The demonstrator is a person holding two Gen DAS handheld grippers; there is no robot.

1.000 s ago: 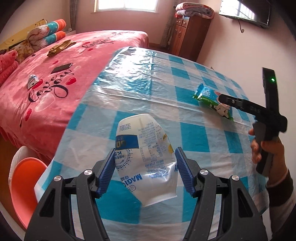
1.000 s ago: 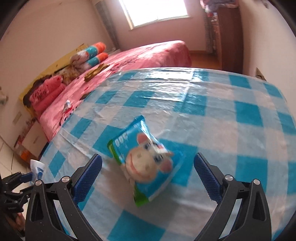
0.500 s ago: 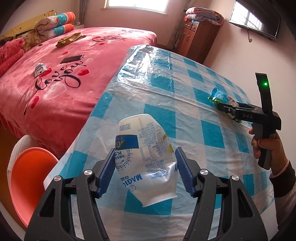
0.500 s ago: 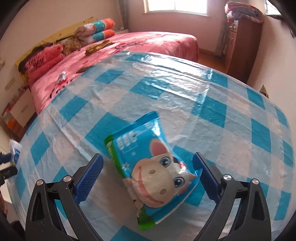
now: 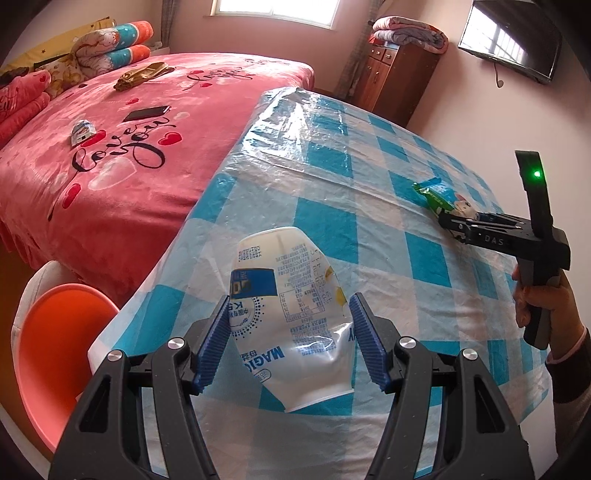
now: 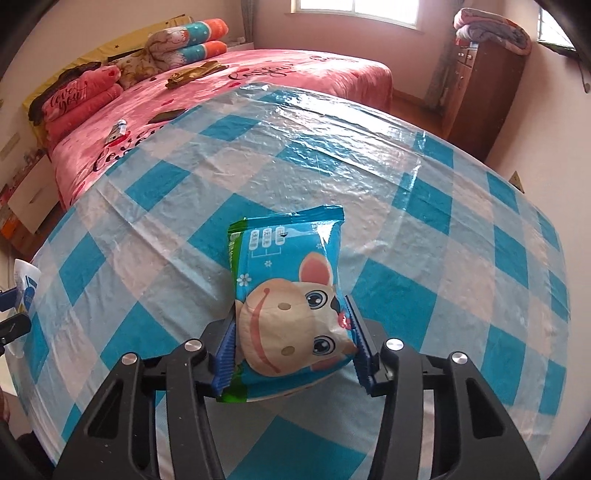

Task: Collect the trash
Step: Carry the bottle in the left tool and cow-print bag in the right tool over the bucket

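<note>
Left wrist view, from the left edge: orange stool at lower left, beside the bench edge. Pink bed across the upper left, with a phone and a small packet lying on it, well apart. Low centre: left hand-held gripper clamped on a crushed white cup, blue pads pressed into both sides, cup raised above the checked cloth near the bench's near edge. Dark cabinet at upper centre-right, folded blanket on top. TV on the wall at upper right. Far right: right hand-held gripper reaching in, a hand on its grip, green light lit on its upright part, tips at the wrapper on the cloth.

Right wrist view, from the left edge: white cup peeking in at mid-left, in the other tool's pads. Bed across the upper left. Low centre: right hand-held gripper, jaws just closed in, narrow, pads squeezing the near end of the blue cartoon wrapper; far end of the wrapper pointing up-frame over the cloth. Cabinet at upper right.
</note>
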